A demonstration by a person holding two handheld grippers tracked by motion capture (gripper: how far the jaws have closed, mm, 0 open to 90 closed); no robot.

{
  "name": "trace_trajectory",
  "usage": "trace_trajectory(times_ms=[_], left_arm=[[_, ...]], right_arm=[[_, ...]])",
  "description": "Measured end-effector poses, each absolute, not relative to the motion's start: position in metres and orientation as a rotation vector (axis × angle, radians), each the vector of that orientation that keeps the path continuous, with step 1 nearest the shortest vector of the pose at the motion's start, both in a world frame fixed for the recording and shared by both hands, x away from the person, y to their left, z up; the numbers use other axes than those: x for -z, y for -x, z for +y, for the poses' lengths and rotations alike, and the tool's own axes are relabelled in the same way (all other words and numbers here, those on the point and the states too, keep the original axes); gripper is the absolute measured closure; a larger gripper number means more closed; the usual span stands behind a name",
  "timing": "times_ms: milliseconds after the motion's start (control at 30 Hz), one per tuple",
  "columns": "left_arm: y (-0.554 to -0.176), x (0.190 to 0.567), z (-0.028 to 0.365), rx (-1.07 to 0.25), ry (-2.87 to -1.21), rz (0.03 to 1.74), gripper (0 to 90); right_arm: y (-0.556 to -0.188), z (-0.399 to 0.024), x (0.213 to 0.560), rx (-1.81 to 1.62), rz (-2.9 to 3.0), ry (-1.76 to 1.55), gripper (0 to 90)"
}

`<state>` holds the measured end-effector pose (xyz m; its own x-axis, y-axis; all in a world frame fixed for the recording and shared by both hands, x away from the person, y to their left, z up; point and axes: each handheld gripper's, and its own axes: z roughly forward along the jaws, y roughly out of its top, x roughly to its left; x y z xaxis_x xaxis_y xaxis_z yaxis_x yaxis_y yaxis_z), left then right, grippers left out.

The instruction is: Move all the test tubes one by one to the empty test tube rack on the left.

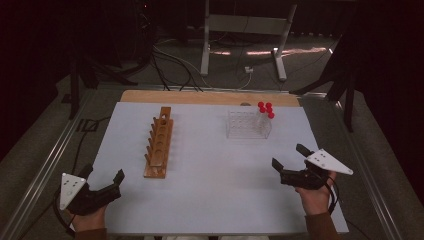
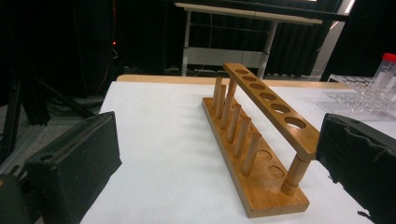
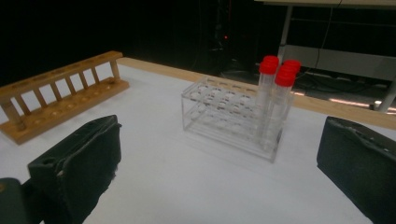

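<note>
While both grippers are hovering empty with jaws spread near the tabletop's (image 1: 210,200) front corners, the right gripper (image 1: 292,159) is facing the red-capped tubes (image 3: 275,100) in the clear rack (image 3: 224,116) and should be approaching one squarely below its cap, the left gripper (image 1: 104,181) aiming at the wooden rack (image 2: 261,140).

Wooden rack (image 2: 261,140) smooth, light gloss; clear plastic rack (image 3: 224,114); glossy red caps (image 3: 280,70); matt white table (image 1: 210,185).

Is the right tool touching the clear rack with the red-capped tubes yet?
Apart. The high view shows bare white table between the right tool and the clear rack; its jaws stand open and empty.
</note>
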<state>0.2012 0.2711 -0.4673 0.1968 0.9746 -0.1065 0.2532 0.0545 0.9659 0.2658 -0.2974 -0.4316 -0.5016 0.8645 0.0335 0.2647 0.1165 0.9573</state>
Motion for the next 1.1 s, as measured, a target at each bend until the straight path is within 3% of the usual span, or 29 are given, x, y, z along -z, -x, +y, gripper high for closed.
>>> trace_trajectory(times_ms=[867,1100], left_arm=[[-0.202,0.47,0.269,-0.863,-1.414,1.269,0.7],[-0.202,0.47,0.27,-0.857,-1.405,1.276,0.7]], right_arm=[[-0.369,-0.286,0.431,-1.289,1.803,-1.224,0.0],[-0.393,-0.29,0.447,-1.311,1.804,-1.267,15.2]])
